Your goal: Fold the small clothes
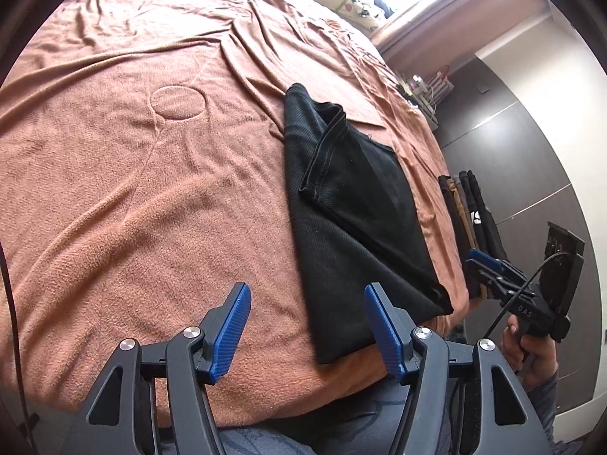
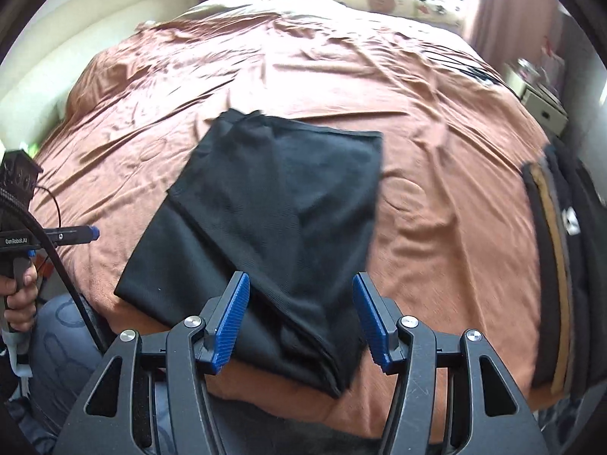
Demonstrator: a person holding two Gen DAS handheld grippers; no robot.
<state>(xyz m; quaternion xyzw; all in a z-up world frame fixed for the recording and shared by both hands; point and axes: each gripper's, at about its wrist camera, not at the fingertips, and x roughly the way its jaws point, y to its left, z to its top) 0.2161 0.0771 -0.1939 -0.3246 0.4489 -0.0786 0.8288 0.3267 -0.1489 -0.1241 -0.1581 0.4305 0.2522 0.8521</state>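
— Where's the garment?
— The black garment [image 2: 265, 208] lies folded on the brown blanket [image 2: 436, 197], near the bed's front edge.
— Your claws?
— My left gripper [image 1: 307, 326] and right gripper [image 2: 301, 318] both gape wide, holding nothing, above it.

Black garment [image 1: 353, 212] [image 2: 265, 227]: fine-ribbed knit, folded into a flat, roughly rectangular packet lying on the brown blanket [image 1: 132, 174] [image 2: 436, 197] near its front edge. A top layer is folded over diagonally, leaving a lower layer showing along one side. A stitched hem edge bunches up at the far end.

Place: ahead and right of the left gripper [image 1: 307, 326], its near corner just beyond the right fingertip; directly ahead of the right gripper [image 2: 301, 320], its near end showing between the spread fingers. Neither gripper touches it.

Folded edges mostly straight, surface smooth.
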